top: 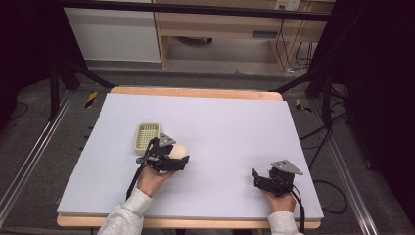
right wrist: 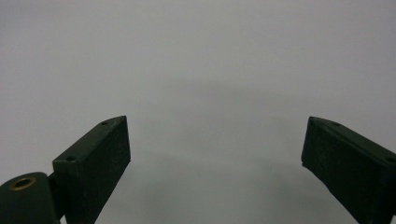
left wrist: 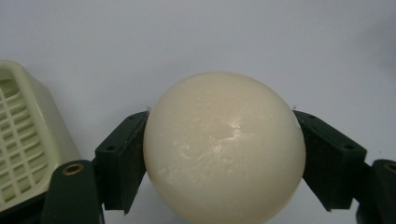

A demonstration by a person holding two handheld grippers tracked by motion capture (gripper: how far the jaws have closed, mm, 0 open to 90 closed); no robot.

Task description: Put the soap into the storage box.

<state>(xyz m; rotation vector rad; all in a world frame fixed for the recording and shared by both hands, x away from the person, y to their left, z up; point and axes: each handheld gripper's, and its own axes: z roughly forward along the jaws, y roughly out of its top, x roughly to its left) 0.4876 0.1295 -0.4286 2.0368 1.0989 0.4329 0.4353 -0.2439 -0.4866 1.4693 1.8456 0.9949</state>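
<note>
High view: a big pale purple sheet covers the table. At about 9 o'clock from the sheet's middle sits a small pale green basket with a grid floor. I cannot see anything in it.

Just beside the basket, at about 4 o'clock from it, the left gripper holds a round cream ball. In the left gripper view, the ball sits between the two black jaws, and both jaws press on its sides. The basket is at 9 o'clock from the ball, near but not touching.

The right gripper rests near the sheet's 5 o'clock corner, well apart from the ball. In the right gripper view, its jaws stand wide apart with just bare sheet between them.
</note>
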